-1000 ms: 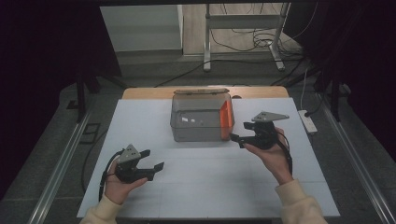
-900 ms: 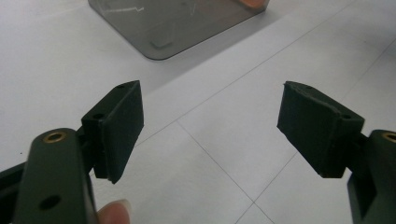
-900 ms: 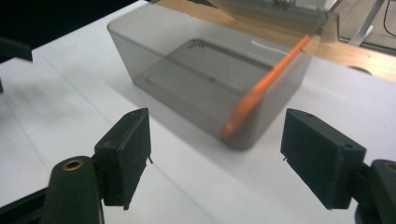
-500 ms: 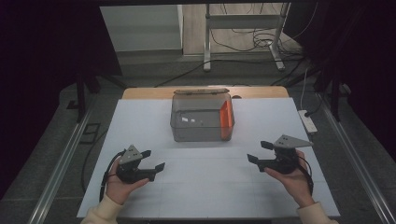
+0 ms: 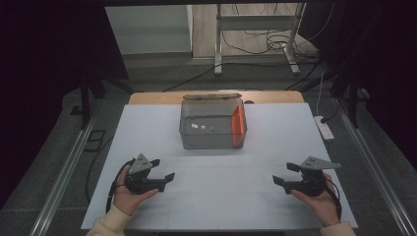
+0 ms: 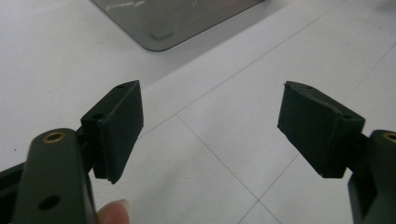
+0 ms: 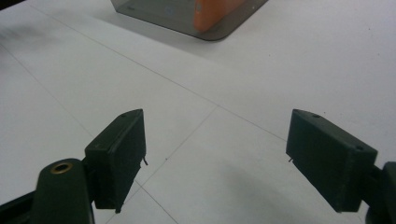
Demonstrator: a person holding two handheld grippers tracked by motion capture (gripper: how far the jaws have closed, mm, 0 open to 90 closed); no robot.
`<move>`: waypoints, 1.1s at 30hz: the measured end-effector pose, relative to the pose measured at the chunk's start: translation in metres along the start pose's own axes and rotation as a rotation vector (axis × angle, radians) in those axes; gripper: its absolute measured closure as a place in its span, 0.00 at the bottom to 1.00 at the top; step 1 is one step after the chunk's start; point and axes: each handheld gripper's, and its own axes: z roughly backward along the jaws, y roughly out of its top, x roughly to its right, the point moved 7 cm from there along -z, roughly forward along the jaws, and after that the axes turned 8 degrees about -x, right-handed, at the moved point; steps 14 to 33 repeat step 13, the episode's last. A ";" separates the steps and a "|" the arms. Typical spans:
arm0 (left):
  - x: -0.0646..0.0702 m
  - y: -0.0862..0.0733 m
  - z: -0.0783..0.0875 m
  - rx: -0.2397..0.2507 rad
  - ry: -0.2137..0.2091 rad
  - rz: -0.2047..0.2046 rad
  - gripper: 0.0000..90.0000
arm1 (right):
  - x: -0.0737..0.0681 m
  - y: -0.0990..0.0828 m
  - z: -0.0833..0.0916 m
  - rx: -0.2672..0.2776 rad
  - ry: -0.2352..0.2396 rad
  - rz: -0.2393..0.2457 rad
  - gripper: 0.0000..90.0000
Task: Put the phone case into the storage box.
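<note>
**Both grippers empty, box well ahead**

The left gripper (image 5: 164, 169) had its jaws spread with nothing between them. The right gripper (image 5: 284, 173) was also spread and empty; its jaws had just been opening. Both hovered low over the white table (image 5: 221, 196), well apart. The grey transparent box (image 5: 209, 125) with an orange part (image 5: 238, 123) stood farther ahead, between them.

Grey box (image 6: 177, 18) cut by left gripper view's top edge
</note>
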 end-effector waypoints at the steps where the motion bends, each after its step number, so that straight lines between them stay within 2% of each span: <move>1: 0.000 0.000 0.000 -0.001 0.000 0.001 0.25 | 0.000 0.000 0.000 0.002 0.005 -0.001 0.22; 11: 0.002 -0.002 -0.002 -0.011 -0.005 -0.015 0.24 | -0.001 0.002 0.002 0.022 0.000 -0.001 0.22; 33: 0.002 -0.002 -0.002 -0.009 -0.005 -0.015 0.24 | -0.001 0.002 0.003 0.025 0.001 -0.006 0.22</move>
